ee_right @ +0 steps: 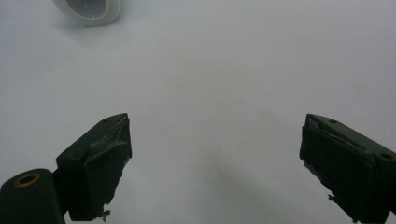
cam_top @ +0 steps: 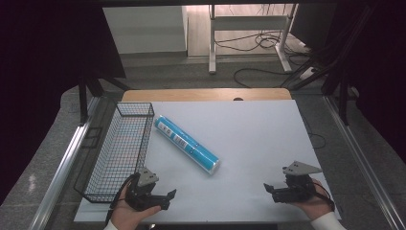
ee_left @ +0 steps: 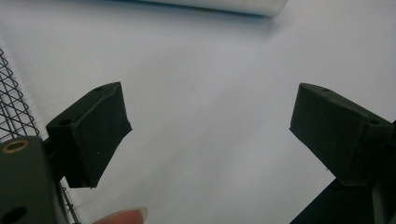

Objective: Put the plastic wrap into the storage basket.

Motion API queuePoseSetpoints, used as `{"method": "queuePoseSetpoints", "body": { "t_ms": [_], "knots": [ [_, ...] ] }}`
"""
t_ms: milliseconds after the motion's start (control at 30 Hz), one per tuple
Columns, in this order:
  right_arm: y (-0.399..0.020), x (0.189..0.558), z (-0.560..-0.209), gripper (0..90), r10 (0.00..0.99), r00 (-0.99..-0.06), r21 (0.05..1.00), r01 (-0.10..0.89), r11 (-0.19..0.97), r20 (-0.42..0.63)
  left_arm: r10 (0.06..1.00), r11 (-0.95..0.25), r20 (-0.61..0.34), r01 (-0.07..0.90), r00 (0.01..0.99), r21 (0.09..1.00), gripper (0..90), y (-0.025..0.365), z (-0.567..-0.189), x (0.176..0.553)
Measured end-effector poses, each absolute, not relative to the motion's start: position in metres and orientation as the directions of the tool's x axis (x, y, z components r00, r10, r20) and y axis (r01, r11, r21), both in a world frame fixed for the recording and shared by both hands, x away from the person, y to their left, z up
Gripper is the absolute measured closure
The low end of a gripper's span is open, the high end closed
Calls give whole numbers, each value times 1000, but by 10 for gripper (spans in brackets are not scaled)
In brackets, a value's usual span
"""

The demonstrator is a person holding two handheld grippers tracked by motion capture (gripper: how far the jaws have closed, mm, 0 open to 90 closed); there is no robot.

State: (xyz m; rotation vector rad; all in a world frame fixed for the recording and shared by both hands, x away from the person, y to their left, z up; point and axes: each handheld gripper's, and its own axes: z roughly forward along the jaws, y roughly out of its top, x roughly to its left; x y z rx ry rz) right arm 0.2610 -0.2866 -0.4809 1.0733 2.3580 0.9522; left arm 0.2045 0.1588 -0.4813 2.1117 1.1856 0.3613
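Observation:
A blue and white tube (cam_top: 186,144) lies on its side, slanted across the white table top (cam_top: 249,139), just right of a black wire basket (cam_top: 117,153). In the right gripper view the tube's round white end (ee_right: 88,9) shows at the top left. Its pale side (ee_left: 224,5) runs along the top of the left gripper view. My left gripper (cam_top: 165,197) rests open at the front left, beside the basket's near end, with nothing between its fingers (ee_left: 93,130). At the front right my right gripper (cam_top: 269,190) is open too, with bare table between its pads (ee_right: 100,163).
The basket stands along the table's left edge; its mesh (ee_left: 14,107) shows at the left of the left gripper view. Beyond the table's far edge are a wooden strip (cam_top: 206,94), a grey floor with cables (cam_top: 258,43) and a metal frame's legs (cam_top: 213,43).

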Motion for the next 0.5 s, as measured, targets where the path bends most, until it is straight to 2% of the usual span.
{"method": "queuePoseSetpoints", "body": {
  "t_ms": [500],
  "knots": [
    [-285, 261, -478, 147, 784, -620, 696, 551, 460, -26, 822, -371, -81, 638, 563, 675, 110, 157, -482, 204]
  ]
}}
